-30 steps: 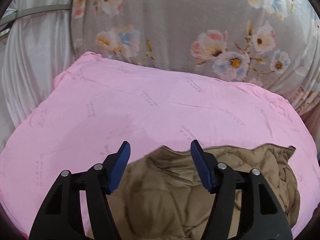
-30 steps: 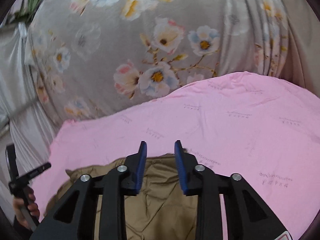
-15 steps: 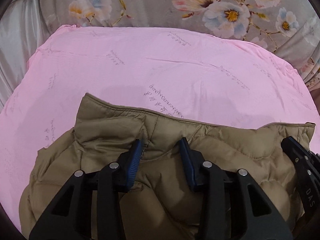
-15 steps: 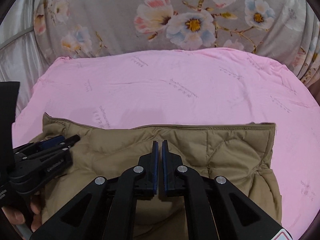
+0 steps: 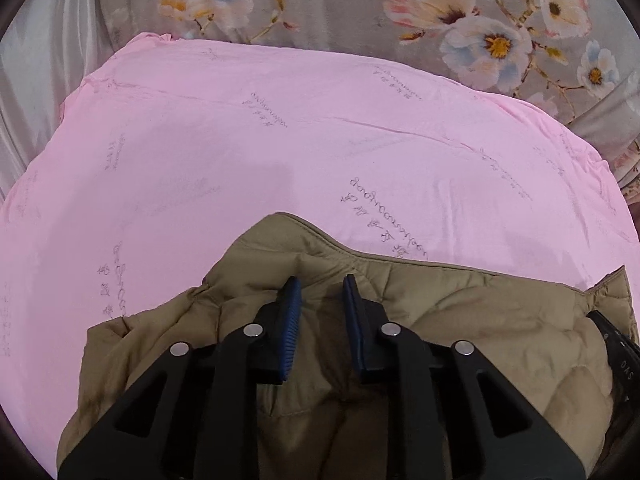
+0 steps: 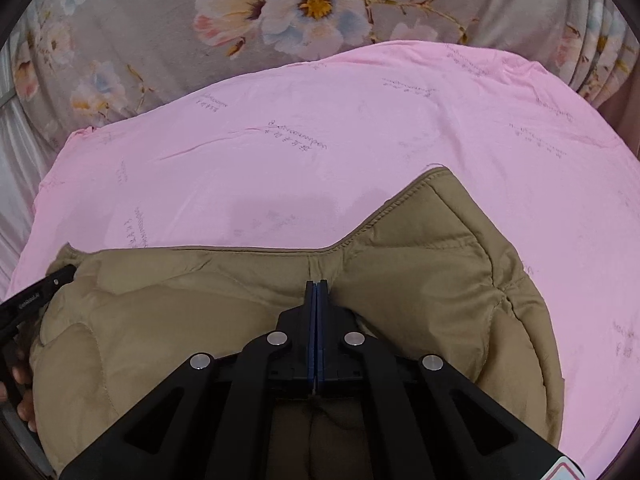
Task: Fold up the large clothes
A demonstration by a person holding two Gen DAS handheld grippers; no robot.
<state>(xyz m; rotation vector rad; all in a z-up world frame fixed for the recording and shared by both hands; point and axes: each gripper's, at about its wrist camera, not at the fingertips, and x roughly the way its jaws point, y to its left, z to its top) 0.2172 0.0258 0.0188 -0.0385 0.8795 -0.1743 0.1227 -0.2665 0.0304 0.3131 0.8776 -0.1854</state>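
Lying on: pink sheet (image 5: pixel 280 152), printed with faint script, filling the middle of both views.
Garment: 1 tan quilted jacket (image 6: pixel 420 280), bunched across the lower half of each frame; 1 stitched corner rises toward the upper right in the right wrist view.
Left gripper (image 5: pixel 320 292): 2 blue-padded fingers (image 5: pixel 290 312) set a little apart, a ridge of jacket fabric between them; whether they pinch it, I cannot tell.
Right gripper (image 6: pixel 316 292): jaws pressed together on the jacket's upper edge fold, lower centre of frame.
Backdrop: grey floral fabric (image 6: pixel 160 20) along the top of both frames.
Side: silvery satin cloth (image 5: pixel 36 64), upper left of the left wrist view.
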